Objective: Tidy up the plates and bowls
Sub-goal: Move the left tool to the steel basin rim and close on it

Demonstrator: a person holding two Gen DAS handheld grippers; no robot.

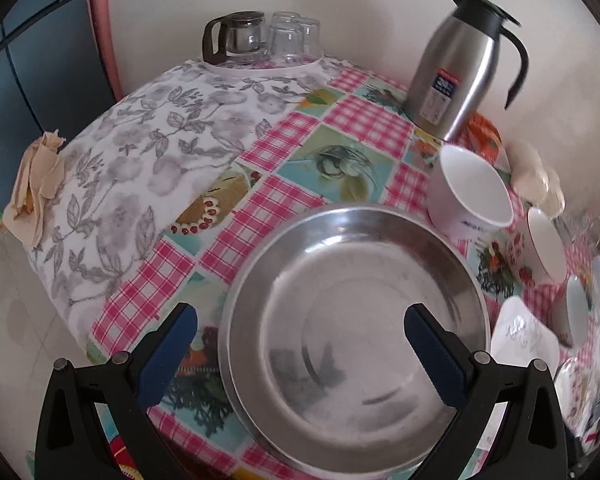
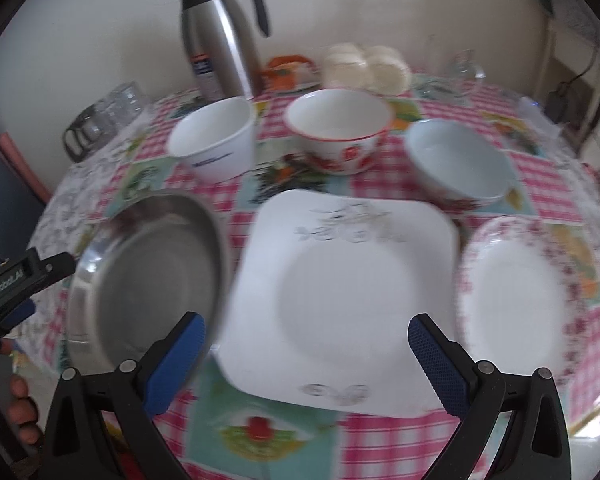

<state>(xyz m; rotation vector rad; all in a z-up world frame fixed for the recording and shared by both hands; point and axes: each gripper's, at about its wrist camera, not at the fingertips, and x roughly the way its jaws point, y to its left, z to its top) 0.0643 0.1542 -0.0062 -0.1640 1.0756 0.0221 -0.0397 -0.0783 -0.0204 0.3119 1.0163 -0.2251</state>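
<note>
Silver steel plate, near left; white square plate with grey floral print; round plate, white with pink-flower rim. Far row: white bowl, red-flowered bowl, pale blue bowl. Tablecloth: pink check, turquoise panels.

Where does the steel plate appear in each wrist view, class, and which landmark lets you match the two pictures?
Left wrist view: the steel plate fills the lower centre, between the open left gripper fingers.
Right wrist view: the steel plate lies at lower left, beside the square white plate.
Shared landmark: the steel thermos jug at the table's far side.
</note>
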